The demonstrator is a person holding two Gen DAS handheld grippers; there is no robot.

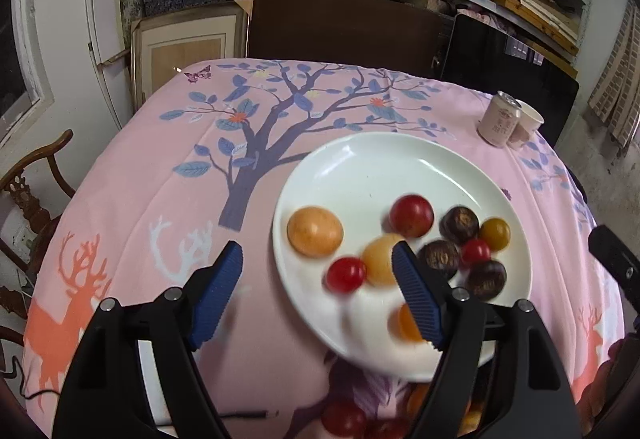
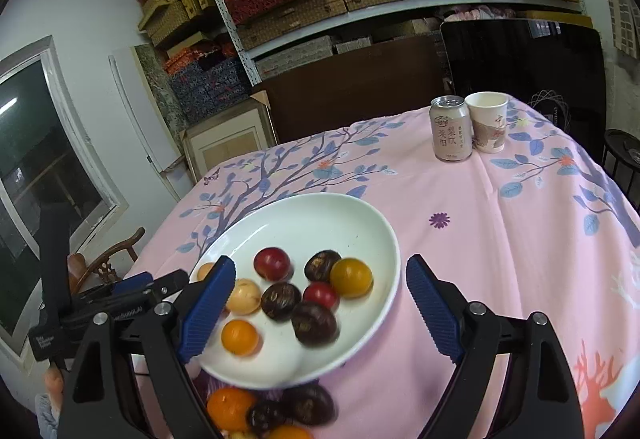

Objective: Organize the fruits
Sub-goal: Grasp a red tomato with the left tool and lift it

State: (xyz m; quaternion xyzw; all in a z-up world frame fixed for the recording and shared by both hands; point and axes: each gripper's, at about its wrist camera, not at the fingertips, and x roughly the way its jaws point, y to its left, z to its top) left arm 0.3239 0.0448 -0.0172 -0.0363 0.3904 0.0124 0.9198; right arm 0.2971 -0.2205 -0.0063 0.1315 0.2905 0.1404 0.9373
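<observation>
**Both tongs wide open over the plate, more fruit waiting at the near edge**

The white plate (image 2: 360,215) already carries a mixed lot: red, yellow, orange and dark brown fruits, lying between and just ahead of the right gripper (image 2: 320,303) fingers. A second cluster of loose fruit (image 2: 272,413) sits on the pink tablecloth (image 2: 500,231), below and close behind the plate's near rim, almost under both tools.

My guess is the next pick comes from that loose pile. To do it well, drop the tips low, straddle one round fruit at its widest part, and close gently, since these will roll or bruise.

The right gripper's jaws stand far apart, holding nothing. The left gripper (image 1: 318,297) is likewise spread wide and empty; its right finger overlaps the plate in view, though whether it touches I cannot tell.
</observation>
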